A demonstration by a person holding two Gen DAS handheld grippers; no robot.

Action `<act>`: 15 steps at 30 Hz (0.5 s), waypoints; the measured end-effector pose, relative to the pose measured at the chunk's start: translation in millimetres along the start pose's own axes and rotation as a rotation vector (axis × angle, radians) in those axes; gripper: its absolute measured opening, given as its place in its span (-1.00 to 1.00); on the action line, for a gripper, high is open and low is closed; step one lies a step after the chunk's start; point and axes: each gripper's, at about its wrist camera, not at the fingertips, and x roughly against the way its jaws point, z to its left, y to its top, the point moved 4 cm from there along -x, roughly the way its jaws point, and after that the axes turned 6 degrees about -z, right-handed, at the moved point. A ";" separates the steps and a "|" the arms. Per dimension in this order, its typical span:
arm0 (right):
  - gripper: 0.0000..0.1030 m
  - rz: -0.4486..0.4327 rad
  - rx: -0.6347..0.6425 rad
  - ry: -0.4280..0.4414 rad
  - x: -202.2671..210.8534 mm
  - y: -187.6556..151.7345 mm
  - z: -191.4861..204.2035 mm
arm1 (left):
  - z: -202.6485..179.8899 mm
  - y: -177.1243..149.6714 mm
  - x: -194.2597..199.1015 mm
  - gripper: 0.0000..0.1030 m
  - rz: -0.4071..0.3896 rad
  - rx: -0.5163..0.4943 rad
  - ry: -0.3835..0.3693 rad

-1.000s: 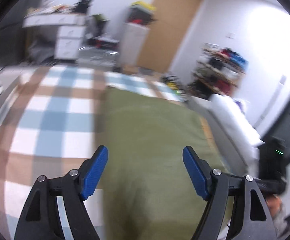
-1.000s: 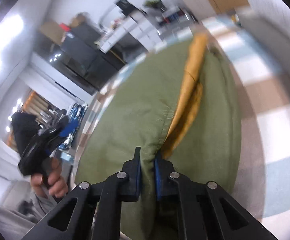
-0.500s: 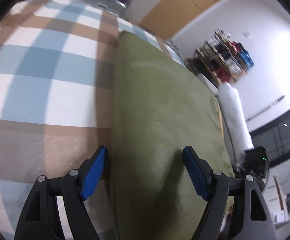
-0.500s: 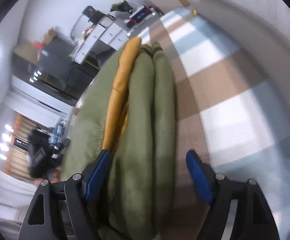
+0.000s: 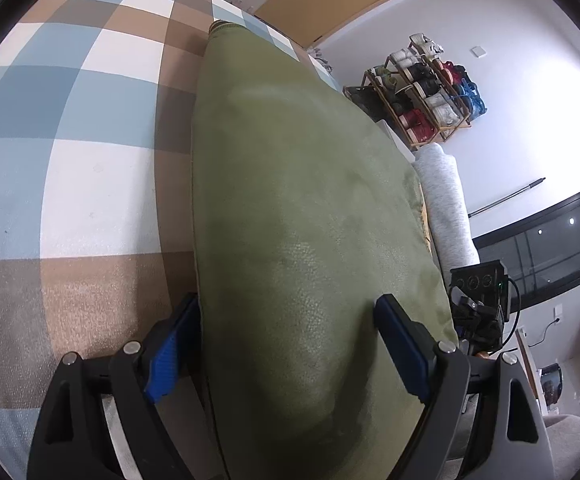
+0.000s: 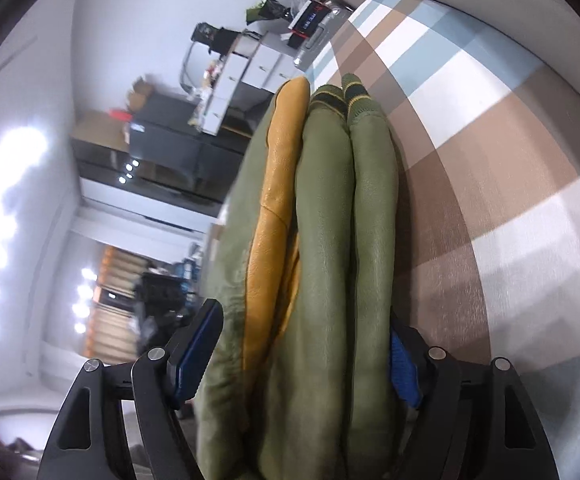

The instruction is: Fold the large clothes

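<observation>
A folded olive-green jacket (image 5: 305,240) with a mustard-yellow lining (image 6: 274,216) lies on a checked blue, white and brown bed cover (image 5: 70,160). My left gripper (image 5: 286,352) is open, its jaws straddling the near edge of the folded stack, one blue pad at the stack's left side and the other on top. My right gripper (image 6: 301,364) is open too, its jaws straddling the thick layered edge of the jacket, where the ribbed cuffs (image 6: 349,96) show at the far end. The other gripper (image 5: 477,312) shows at the far side of the jacket.
A grey rolled blanket or pillow (image 5: 445,208) lies beside the bed. A wooden rack of clothes (image 5: 425,88) stands against the white wall. White drawers (image 6: 250,76) and dark cabinets (image 6: 162,140) stand past the bed.
My right gripper let go of the jacket's edge and opened, then pushed in around the layered stack. My left gripper dropped low and slid onto the jacket's near edge.
</observation>
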 end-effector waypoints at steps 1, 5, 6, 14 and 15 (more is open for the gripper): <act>0.50 0.002 0.006 -0.005 -1.1 0.4 1.1 | 0.4 -0.9 1.2 0.60 0.002 -0.004 0.000; 0.57 0.055 0.094 -0.094 -21.8 -3.4 14.9 | 0.9 -0.6 0.1 0.60 0.016 -0.012 -0.007; 0.58 0.062 0.111 -0.114 -25.5 -4.5 17.9 | 2.3 0.8 0.5 0.60 0.016 -0.012 -0.009; -0.17 0.005 0.206 -0.227 -44.2 -4.1 31.8 | -13.2 2.6 -0.6 -0.02 -0.033 -0.066 0.049; -0.24 -0.010 0.234 -0.237 -42.5 -5.2 36.4 | -17.3 2.6 -0.3 -0.12 -0.040 -0.084 0.056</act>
